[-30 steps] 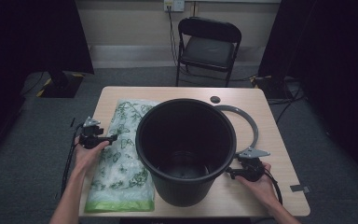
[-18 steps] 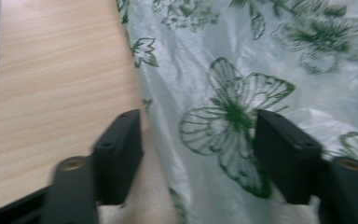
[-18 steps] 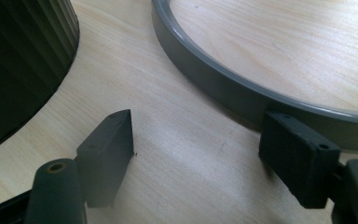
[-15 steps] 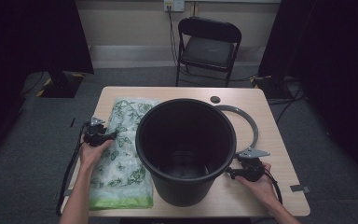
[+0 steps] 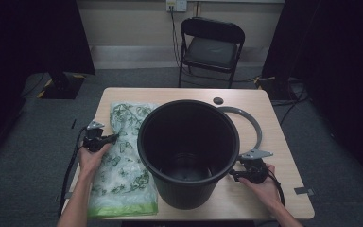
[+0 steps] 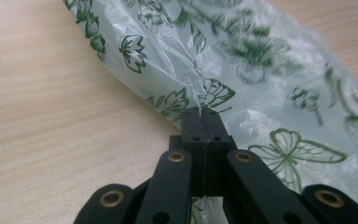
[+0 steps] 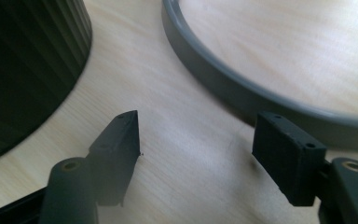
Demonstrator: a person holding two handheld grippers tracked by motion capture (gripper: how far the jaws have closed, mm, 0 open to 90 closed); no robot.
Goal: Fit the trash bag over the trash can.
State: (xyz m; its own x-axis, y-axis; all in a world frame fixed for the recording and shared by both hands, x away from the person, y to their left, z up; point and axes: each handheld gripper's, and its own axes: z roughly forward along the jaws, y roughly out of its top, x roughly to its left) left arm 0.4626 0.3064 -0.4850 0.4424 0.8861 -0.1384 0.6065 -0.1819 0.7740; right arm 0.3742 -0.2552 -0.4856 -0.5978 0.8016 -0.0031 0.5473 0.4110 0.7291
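Note:
A clear plastic bag printed with green leaves and butterflies (image 5: pixel 123 163) lies flat on the left of the wooden table (image 5: pixel 279 194). My left gripper (image 5: pixel 116 137) is at its left edge, and its jaws have just closed, pinching a fold of the bag (image 6: pixel 261 84) between the tips (image 6: pixel 201 112). A large black bucket (image 5: pixel 189 142) stands upright in the middle. My right gripper (image 5: pixel 231 174) rests low by the bucket's right base. Its jaws (image 7: pixel 196 135) are open and have just narrowed a little, with only bare table between them.
A grey ring (image 5: pixel 254 126) lies flat on the table behind the right gripper, and its band (image 7: pixel 223 84) passes close to the right jaw. The bucket wall (image 7: pixel 23 70) stands just left of that gripper. A small dark disc (image 5: pixel 218 100) lies near the far edge. A folding chair (image 5: pixel 212 47) stands beyond the table.
The left gripper's jaws have gone from open to shut on the bag's edge. Both hands have stayed nearly where they were.

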